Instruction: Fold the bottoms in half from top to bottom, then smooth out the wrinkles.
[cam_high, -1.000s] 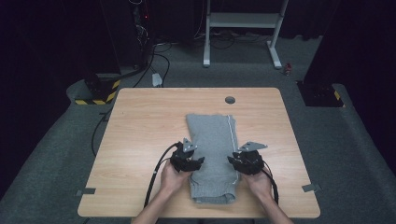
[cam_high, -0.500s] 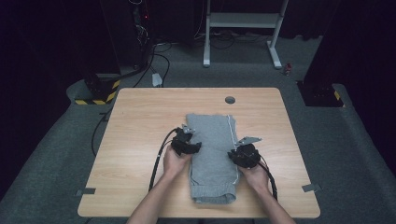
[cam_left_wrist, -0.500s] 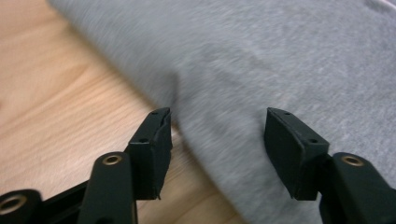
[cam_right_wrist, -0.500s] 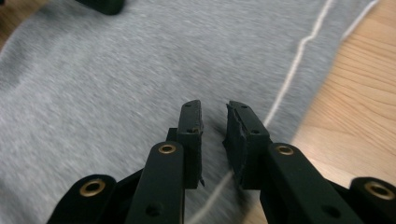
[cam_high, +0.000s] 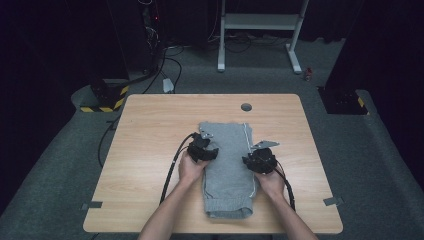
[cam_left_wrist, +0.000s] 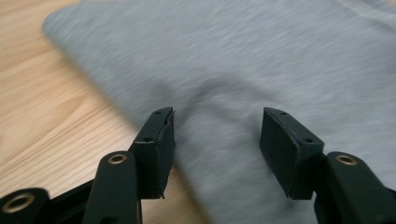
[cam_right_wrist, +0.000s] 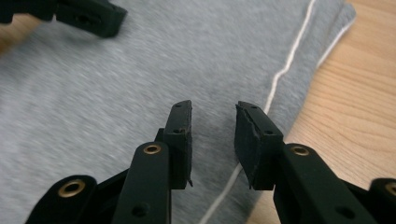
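A folded grey garment (cam_high: 227, 170) lies lengthwise in the middle of the wooden table (cam_high: 150, 130). My left gripper (cam_high: 202, 148) is at its left edge. In the left gripper view the gripper (cam_left_wrist: 217, 121) is open, its jaws having just closed a little, straddling the edge of the grey cloth (cam_left_wrist: 261, 56) with nothing pinched. My right gripper (cam_high: 260, 159) is over the garment's right side. In the right gripper view the gripper (cam_right_wrist: 212, 109) has a narrow gap that has just been widening, above the cloth (cam_right_wrist: 116, 84) beside a white stripe (cam_right_wrist: 285, 65). Nothing is gripped.
A round cable hole (cam_high: 246, 107) sits near the table's far edge. Black cables (cam_high: 172, 165) trail from both grippers toward the front edge. The left gripper's jaw (cam_right_wrist: 88, 16) shows at the top left of the right gripper view. A white stand (cam_high: 260, 22) is on the floor behind.
Both hands have slid along the garment away from the person, the left one further. The garment lies as before.
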